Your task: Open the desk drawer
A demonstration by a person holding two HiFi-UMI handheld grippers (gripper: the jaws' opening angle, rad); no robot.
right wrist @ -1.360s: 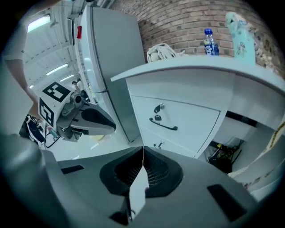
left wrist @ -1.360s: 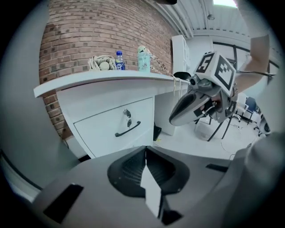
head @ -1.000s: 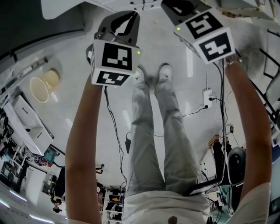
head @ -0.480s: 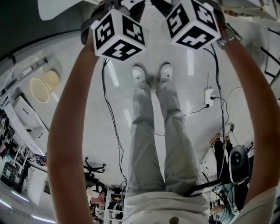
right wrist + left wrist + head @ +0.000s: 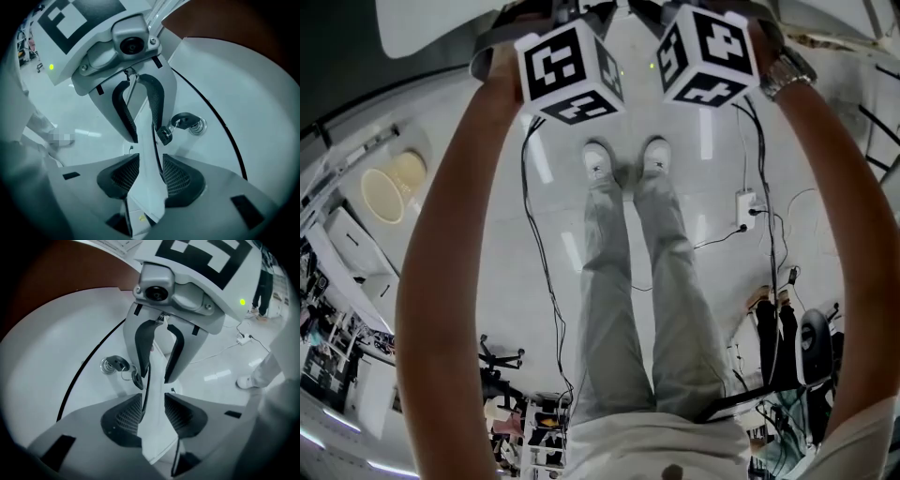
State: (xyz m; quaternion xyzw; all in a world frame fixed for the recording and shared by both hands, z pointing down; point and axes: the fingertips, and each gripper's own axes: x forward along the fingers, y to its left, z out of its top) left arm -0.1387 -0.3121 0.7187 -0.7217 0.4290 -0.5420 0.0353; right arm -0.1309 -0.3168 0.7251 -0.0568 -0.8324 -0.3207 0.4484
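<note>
- The left gripper (image 5: 153,405) and right gripper (image 5: 151,171) face each other, tip to tip, at 12 o'clock in the head view.
- Both claws are opening. A thin white edge (image 5: 156,376) of the drawer (image 5: 93,386) stands between each pair of pads, and neither pair is seen pressing on it.
- In the left gripper view a black seam (image 5: 86,366) curves across the white front from 12 to 8 o'clock.
- A lock (image 5: 107,365) with a key (image 5: 118,364) in it sits at 10 o'clock of the left jaws and at 1 o'clock of the right jaws.
- The key's dark fob (image 5: 137,379) hangs just beside the edge, close to the jaw tips.
- A green light (image 5: 242,301) glows on the right gripper's body.
- In the head view, the person's legs and white shoes (image 5: 623,157) fill the middle.
- Black cables (image 5: 539,253) trail over the pale floor, and a white power strip (image 5: 744,208) lies at 3 o'clock.
- A round beige tub (image 5: 386,192) is at 9 o'clock and a chair base (image 5: 502,361) at 7 o'clock.
- A watch (image 5: 787,73) is on the right wrist.
- The only print is the black-and-white square patterns on the cubes (image 5: 570,73); no words can be read.
- A second ago the cubes sat lower and further apart, with the grippers' dark bodies in sight beyond them. Now they are turned, closer together and against the top edge.
</note>
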